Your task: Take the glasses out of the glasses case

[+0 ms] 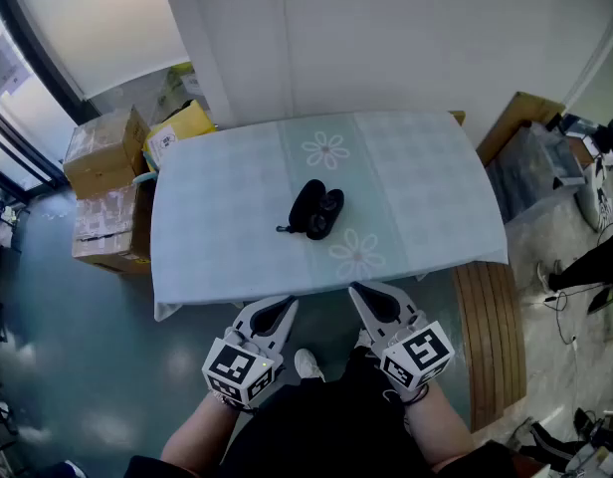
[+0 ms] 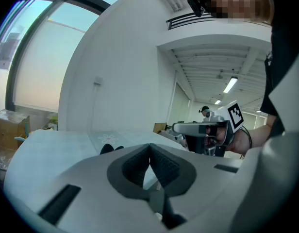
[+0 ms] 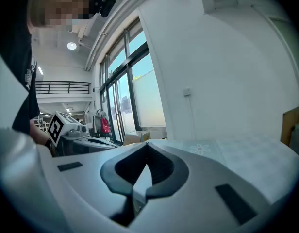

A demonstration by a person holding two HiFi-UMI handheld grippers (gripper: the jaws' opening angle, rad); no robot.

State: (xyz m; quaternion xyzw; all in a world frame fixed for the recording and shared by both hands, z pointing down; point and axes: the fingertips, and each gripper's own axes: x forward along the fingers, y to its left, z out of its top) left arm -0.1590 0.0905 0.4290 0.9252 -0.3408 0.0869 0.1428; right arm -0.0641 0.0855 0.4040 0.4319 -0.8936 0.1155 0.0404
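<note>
A black glasses case (image 1: 316,210) lies in the middle of the pale green tablecloth (image 1: 217,227), seemingly open with its two halves side by side; what is inside is too dark to tell. Both grippers hover at the table's near edge, short of the case. My left gripper (image 1: 290,302) is shut and holds nothing. My right gripper (image 1: 353,289) is likewise shut and empty. In the left gripper view the jaws (image 2: 149,145) meet at the tip, the case (image 2: 111,149) peeks over them, and the right gripper (image 2: 207,129) shows alongside. The right gripper view shows its jaws (image 3: 147,144) touching.
Cardboard boxes (image 1: 105,150) and a yellow box (image 1: 183,125) are stacked on the floor left of the table. A wooden bench (image 1: 494,329) runs along the table's right side, with clutter (image 1: 575,157) beyond. A white wall (image 1: 386,38) stands behind the table.
</note>
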